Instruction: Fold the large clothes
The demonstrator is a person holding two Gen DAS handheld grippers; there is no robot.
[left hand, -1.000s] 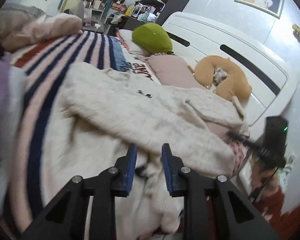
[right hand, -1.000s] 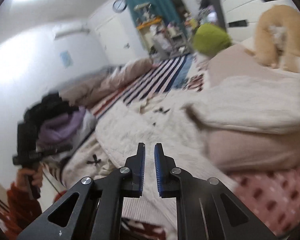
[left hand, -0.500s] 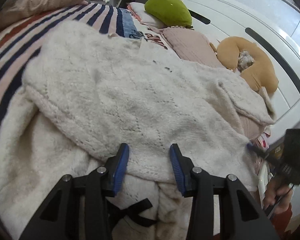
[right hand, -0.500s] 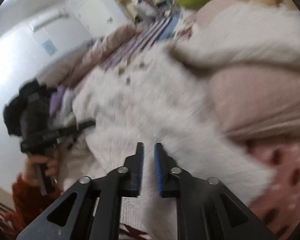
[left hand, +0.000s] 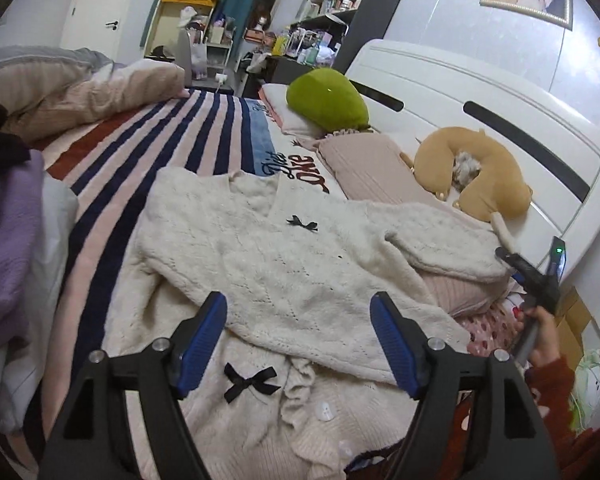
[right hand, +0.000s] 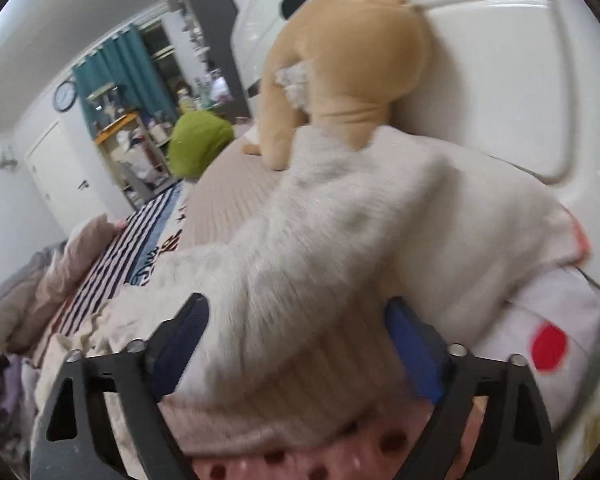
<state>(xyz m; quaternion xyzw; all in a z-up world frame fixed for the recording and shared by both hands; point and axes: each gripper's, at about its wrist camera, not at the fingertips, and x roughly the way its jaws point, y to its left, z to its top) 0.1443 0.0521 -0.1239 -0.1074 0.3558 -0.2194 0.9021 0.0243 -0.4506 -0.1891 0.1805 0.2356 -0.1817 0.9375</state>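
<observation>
Both tools [left hand: 298, 336] [right hand: 296, 344] have just opened, releasing the cardigan [left hand: 284, 280].

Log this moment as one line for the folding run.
task: fold cardigan | left gripper: open, jaws just opening, above cardigan | right gripper: open, jaws just opening, sleeve between them | bed

Both hand-held grippers, left [left hand: 298, 330] and right [right hand: 296, 344], have just opened; right now straddles the sleeve [right hand: 340, 248]
</observation>
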